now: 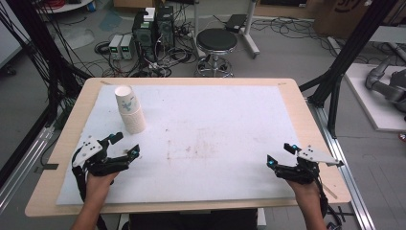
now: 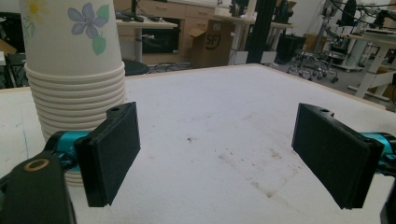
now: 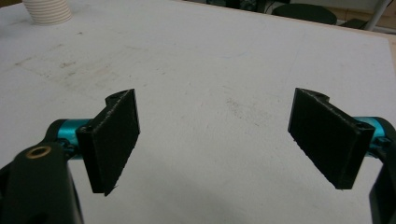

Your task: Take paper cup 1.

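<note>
A stack of upside-down white paper cups (image 1: 129, 109) with a flower print stands on the white mat at the left rear. My left gripper (image 1: 125, 144) rests open at the front left, a short way in front of the stack, with nothing between its jaws. In the left gripper view the cup stack (image 2: 74, 65) rises just behind the left jaw of my left gripper (image 2: 224, 156). My right gripper (image 1: 280, 155) is open at the front right, well away from the cups. In the right gripper view my right gripper (image 3: 219, 144) frames bare mat, and the cup stack (image 3: 46, 10) sits at the far top left.
A white mat (image 1: 201, 139) with faint brown stains covers most of the wooden table (image 1: 306, 124). Beyond the far edge stand a black stool (image 1: 217, 44), electronic boxes (image 1: 152, 28) and tangled cables on the floor. Black frame posts flank the table.
</note>
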### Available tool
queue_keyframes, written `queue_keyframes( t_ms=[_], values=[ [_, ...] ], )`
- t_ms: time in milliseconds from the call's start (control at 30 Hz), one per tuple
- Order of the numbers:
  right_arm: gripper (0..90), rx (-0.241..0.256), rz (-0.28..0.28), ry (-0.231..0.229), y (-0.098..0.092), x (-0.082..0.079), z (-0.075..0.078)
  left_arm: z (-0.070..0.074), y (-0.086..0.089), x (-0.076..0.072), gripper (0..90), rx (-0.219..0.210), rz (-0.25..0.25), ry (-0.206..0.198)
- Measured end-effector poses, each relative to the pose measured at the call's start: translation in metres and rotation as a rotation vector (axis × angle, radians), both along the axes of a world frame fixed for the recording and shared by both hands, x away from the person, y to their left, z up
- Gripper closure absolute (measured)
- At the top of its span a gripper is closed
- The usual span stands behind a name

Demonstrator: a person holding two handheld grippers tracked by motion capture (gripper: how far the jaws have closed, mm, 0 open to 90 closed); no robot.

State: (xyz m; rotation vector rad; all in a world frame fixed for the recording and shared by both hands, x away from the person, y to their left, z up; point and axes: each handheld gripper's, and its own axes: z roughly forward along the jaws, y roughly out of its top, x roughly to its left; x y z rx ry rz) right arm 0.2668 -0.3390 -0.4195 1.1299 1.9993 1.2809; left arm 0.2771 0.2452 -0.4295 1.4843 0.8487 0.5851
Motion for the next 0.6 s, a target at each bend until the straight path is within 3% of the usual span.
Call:
queue_keyframes(
  t_ms=[600],
  values=[
    [17.1, 0.018, 0.001, 0.016, -0.0039, -0.0005, -0.0034, -0.0027, -0.0061, 0.0059, 15.2, 0.001, -0.006, 0.012]
  ],
)
